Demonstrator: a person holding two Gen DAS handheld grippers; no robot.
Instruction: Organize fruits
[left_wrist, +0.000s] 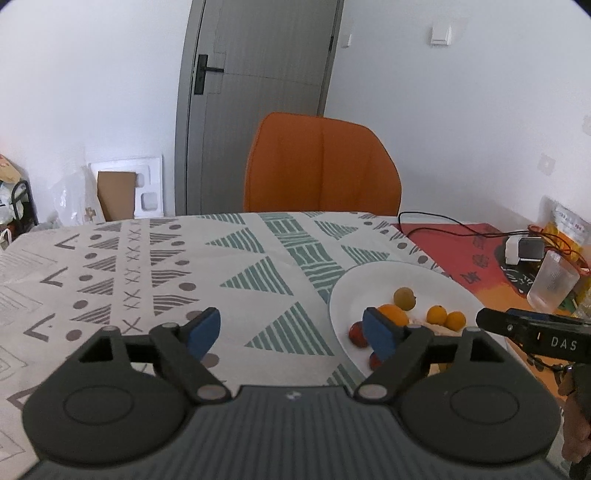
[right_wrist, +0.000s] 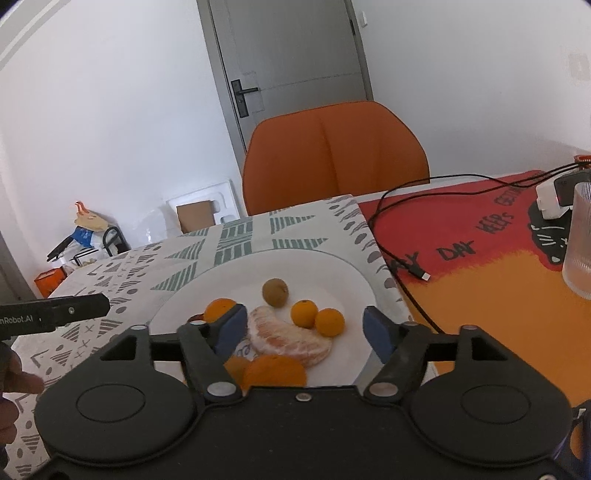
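Right wrist view: you are holding the right gripper (right_wrist: 301, 330) low over the near edge of the white plate (right_wrist: 354, 280), fingers standing wide apart with nothing clamped. The peeled citrus half (right_wrist: 291, 341) is lying on the plate in the gap between the blue pads (right_wrist: 376, 332), not touched by either as far as the view shows. Behind it two small oranges (right_wrist: 317, 318) are sitting side by side, touching, and a brownish-green round fruit (right_wrist: 275, 291) is sitting just beyond them. Another orange (right_wrist: 218, 309) is sitting by the left pad, and orange pieces (right_wrist: 273, 373) are lying at the near rim, partly hidden by the gripper body.

Left wrist view: you are holding the left gripper (left_wrist: 291, 334) above the patterned tablecloth (left_wrist: 236, 280), just left of the plate, fingers spread apart and empty. Its right pad is overlapping the plate's left rim in view, in front of an orange. Small red fruits (left_wrist: 357, 334) are sitting on the plate beside that pad.

A ribbed clear cup (right_wrist: 581, 240) is standing on the red-orange mat (right_wrist: 480, 266) to the right, a black cable (right_wrist: 399, 266) is trailing across it, and an orange chair (right_wrist: 332, 155) is standing behind the table.
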